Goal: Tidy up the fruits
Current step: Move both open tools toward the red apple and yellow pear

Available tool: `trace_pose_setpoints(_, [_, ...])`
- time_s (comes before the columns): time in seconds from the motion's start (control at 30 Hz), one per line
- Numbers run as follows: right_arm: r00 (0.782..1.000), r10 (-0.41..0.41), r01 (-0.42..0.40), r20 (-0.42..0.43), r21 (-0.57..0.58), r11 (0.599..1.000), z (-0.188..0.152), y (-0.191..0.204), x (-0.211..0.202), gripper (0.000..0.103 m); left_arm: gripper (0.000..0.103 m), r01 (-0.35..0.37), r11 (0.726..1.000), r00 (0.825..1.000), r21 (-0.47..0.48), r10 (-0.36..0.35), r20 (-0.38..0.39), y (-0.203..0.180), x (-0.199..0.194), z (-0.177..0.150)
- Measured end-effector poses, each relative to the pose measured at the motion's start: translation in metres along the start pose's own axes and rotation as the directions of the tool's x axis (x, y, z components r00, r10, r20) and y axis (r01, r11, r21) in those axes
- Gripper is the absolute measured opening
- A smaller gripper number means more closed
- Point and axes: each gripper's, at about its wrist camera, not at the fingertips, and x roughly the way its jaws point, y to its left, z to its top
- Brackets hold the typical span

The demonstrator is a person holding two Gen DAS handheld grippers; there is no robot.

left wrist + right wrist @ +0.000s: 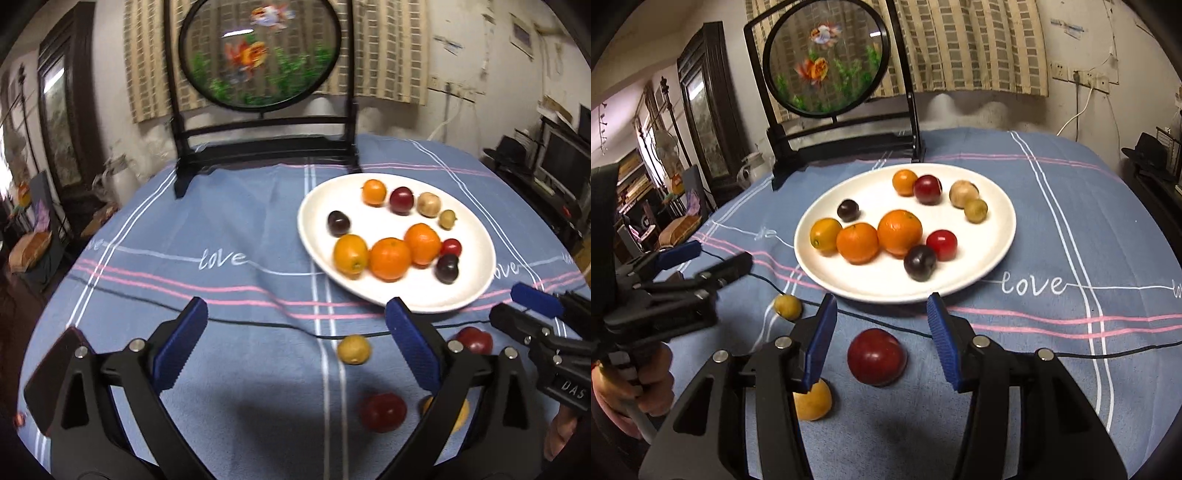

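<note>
A white plate (476,280) (997,229) on the blue tablecloth holds several fruits: oranges, dark plums, red plums and small yellow-green ones. Loose on the cloth in front of it lie a small yellow-green fruit (353,349) (788,306), a big red plum (877,356), another red plum (383,411) and a yellow-orange fruit (812,402), partly hidden by my fingers. My left gripper (295,347) is open and empty above the cloth. My right gripper (882,339) is open, its fingers on either side of the big red plum, not touching it.
A round goldfish panel in a black stand (258,55) (827,62) stands at the table's far edge. A thin black cable (258,325) (1071,354) runs across the cloth in front of the plate. Furniture surrounds the table.
</note>
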Motion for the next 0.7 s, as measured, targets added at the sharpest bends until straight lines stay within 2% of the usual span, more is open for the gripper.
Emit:
trace_pose_setpoints(0.1, [0.999,0.006,-0.006,-0.050,0.006,1.000,-0.004,-0.001,0.009,0.051,0.099,0.019,0.998,0.999,-0.055,-0.020,-0.027,0.011,0.003,0.000])
trace_pose_setpoints(0.2, [0.996,0.010,-0.010,-0.085,-0.009,1.000,-0.007,0.003,0.016,0.051,0.099,0.050,0.993,0.998,-0.105,-0.052,-0.020,0.019,-0.001,0.000])
trace_pose_setpoints(0.4, [0.992,-0.021,0.012,-0.128,-0.072,0.997,-0.014,0.014,0.026,0.051,0.099,0.047,0.997,0.999,-0.068,-0.047,0.001,0.013,-0.008,-0.003])
trace_pose_setpoints(0.7, [0.983,-0.041,0.027,-0.177,-0.077,0.997,-0.019,0.012,0.037,0.051,0.099,0.027,0.999,1.000,-0.022,-0.027,0.016,0.005,-0.011,-0.005])
